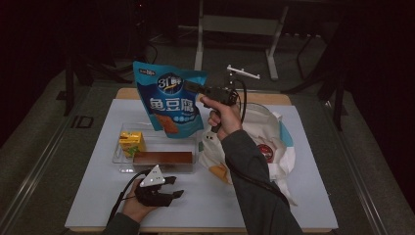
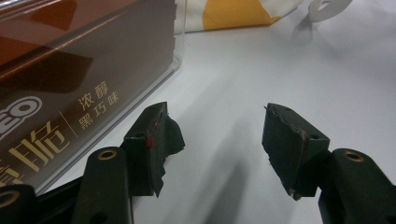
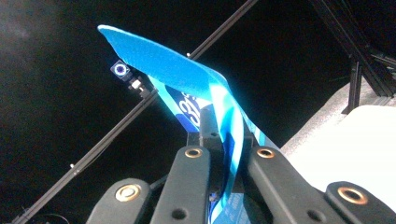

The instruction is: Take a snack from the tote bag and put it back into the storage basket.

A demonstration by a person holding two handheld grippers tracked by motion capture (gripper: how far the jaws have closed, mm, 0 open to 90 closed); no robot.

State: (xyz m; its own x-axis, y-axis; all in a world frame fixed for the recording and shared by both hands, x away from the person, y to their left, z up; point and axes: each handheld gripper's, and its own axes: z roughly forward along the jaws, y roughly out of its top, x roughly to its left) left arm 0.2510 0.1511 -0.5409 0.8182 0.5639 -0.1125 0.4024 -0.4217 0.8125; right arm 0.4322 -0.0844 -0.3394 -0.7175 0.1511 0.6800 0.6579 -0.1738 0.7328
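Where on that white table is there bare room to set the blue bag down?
Free: the left strip of the white table beside the clear tray, and the near edge between the left hand-held gripper and the sleeve. Crowded: the middle, with tray, yellow carton and brown box, and the right, under the cloth bag.

Glossy blue plastic snack bag point(image 1: 170, 100), clear plastic tray point(image 1: 122, 155).

Table point(image 1: 293, 196) — tray point(image 1: 117, 154), tote bag point(image 1: 274, 147).
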